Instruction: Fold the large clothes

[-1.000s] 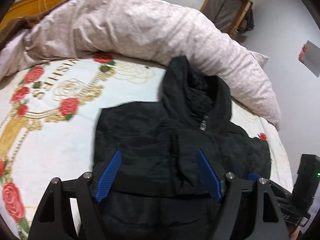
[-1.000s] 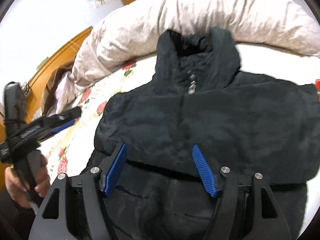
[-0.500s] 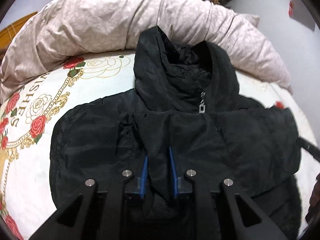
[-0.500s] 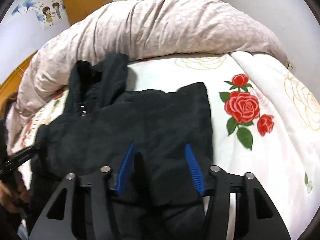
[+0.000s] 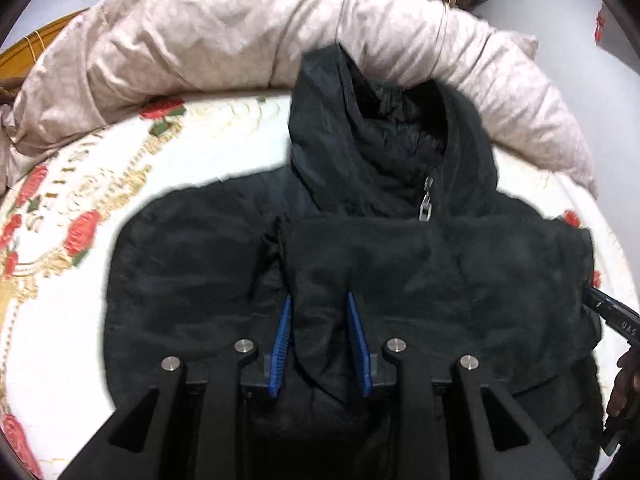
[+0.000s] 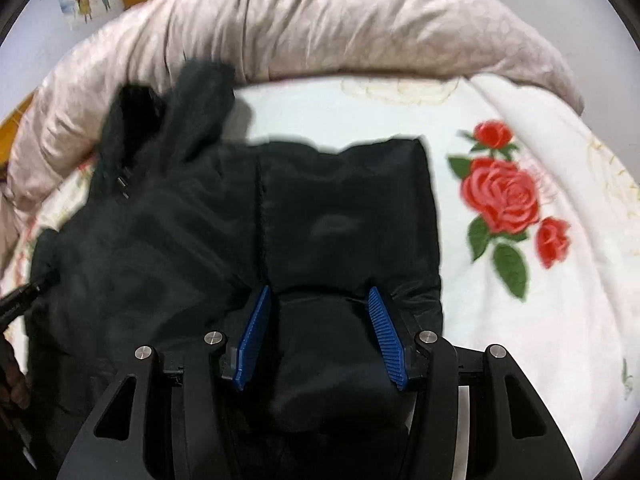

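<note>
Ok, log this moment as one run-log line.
left tool: shut on black jacket | right tool: shut on jacket | jacket: on floral bedsheet

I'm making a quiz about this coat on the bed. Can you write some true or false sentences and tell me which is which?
1. The coat is black. True.
2. The left hand-held gripper holds a fold of the coat. True.
3. The bed sheet has blue stars on it. False: it has red roses.
4. The coat hangs on a hook. False: it lies flat on the bed.
5. A rolled-up quilt lies behind the coat's hood. True.
</note>
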Motion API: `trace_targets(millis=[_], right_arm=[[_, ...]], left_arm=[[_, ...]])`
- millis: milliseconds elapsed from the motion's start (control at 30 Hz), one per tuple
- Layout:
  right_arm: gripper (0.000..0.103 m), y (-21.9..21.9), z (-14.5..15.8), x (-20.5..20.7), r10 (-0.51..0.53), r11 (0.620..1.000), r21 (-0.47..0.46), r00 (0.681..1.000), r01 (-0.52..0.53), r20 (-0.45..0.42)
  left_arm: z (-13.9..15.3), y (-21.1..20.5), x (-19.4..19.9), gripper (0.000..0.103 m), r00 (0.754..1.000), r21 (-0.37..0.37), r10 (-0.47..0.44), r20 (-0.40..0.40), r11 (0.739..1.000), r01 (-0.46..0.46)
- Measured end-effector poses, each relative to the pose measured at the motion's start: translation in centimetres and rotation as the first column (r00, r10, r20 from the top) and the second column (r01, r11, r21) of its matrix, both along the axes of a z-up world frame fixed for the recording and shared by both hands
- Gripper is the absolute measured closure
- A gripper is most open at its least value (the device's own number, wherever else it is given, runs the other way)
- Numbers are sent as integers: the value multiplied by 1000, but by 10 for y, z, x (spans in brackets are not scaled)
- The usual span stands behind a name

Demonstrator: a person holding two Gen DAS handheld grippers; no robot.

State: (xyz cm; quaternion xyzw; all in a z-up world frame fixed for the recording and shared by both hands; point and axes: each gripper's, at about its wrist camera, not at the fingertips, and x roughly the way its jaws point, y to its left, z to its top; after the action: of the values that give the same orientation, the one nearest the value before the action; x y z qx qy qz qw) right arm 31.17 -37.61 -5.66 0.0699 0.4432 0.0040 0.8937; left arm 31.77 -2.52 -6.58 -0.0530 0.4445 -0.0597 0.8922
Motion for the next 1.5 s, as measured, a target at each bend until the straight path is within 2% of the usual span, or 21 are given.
trace_targets(millis=[100,200,233,300,367,433,567,633,700,833,933,1033,1133,1367,1500], right_arm=[[51,-6,21,2,0,1000,-26,998,1,58],[51,-15,19,26,-9,999,-44,999,11,48],[51,-18,14,36,-12,999,-48,999,14,36],[51,-22,1,52,-20,999,-44,1000,20,-5],[51,-24,-19,63,-26,998,-64,998,23,-52],[51,-24,-32,65,-20,997,-70,998,15,-64],[51,-22,-31,60,-20,995,-95,999,15,-51],[51,-22,-17,53,-35,995,-91,998,31,-43],[51,-22,2,41,-23,998,-60,1000,23,4],[51,-13,32,-4,-6,999,-39,996,9,86],[51,-5,24,-26,8,1000,-18,999,-7,48],[51,2,-6,-22,21,1000,-23,999,-22,-42],[51,7,-24,-16,36,997,-60,998,-38,-45],[51,8,-32,-11,42,997,-62,997,-47,-67],[51,8,-24,-13,33,997,-68,997,-38,-72]], left_arm=[[25,8,-12,69,998,6,20,66,1000,-20],[37,3,-4,66,995,-29,17,96,999,-15],[37,-3,2,66,995,-15,1,103,1000,1],[22,-18,17,66,997,9,-35,71,999,34],[-6,-24,33,65,999,27,-40,0,999,40],[-25,-25,38,62,999,36,-44,-7,998,44],[-30,-29,39,62,998,71,-59,13,996,58],[-24,-29,39,62,998,76,-57,-5,996,57],[-8,-25,36,63,999,69,-43,-1,997,43],[26,-11,3,63,997,5,-32,73,999,32],[28,-10,-20,63,995,-39,-42,86,998,45],[-1,-18,-15,63,998,13,-58,9,998,58],[-22,-14,-8,60,999,-3,-42,-23,999,42],[-29,-18,-8,59,999,17,-46,-14,999,46],[-23,-16,-7,59,999,15,-37,-35,999,37]])
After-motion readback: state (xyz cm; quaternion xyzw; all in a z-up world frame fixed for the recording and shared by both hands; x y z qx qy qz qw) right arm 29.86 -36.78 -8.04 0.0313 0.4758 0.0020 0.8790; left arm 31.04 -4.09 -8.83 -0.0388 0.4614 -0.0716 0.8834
